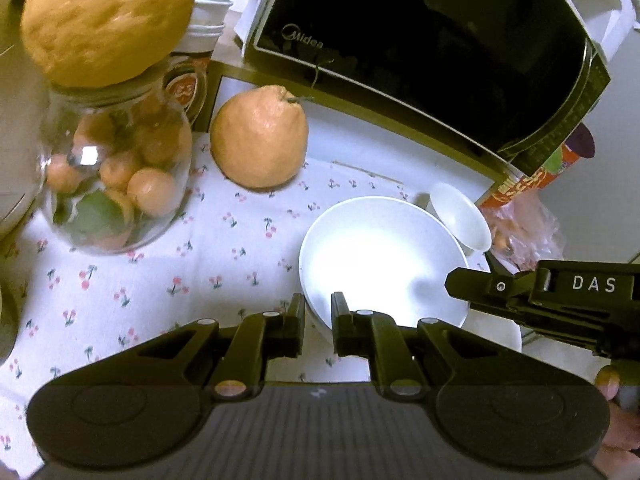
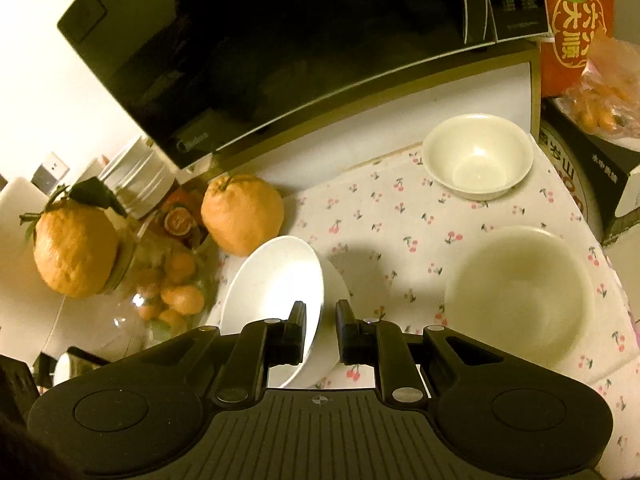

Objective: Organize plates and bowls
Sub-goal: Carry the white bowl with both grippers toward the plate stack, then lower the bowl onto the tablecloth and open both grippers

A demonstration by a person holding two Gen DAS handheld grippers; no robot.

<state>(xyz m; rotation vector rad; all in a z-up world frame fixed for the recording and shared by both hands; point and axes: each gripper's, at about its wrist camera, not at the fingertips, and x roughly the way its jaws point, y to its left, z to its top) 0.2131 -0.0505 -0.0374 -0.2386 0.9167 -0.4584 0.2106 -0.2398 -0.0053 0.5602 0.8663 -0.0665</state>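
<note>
White bowl (image 1: 380,260) is the piece in play, and both tools are on it! The left gripper (image 1: 318,320) has its fingers narrowed right down onto the near rim. The right gripper (image 2: 321,328) pinches the rim on the far side, fingers just as tight. In the right wrist view the bowl sits tilted above the cherry-print cloth (image 1: 160,272). It looks clear of the worktop rather than resting on it.

So this reads as the carry step: one bowl picked up and on its way to a stack. Two candidates wait on the cloth. A large bowl (image 2: 520,292) sits close by on the right, and a small bowl (image 2: 478,162) stands further back under the microwave (image 1: 420,40).

The large one looks the likelier home. The next move, then, calls for swinging the held bowl right, levelling it, and lowering it squarely inside before either grip lets go. Both hands have to travel together, or the rim could twist out of a pinch.

Watch the left side too: a big citrus fruit (image 1: 258,138) and a glass jar (image 1: 112,180) of small oranges crowd that flank.
</note>
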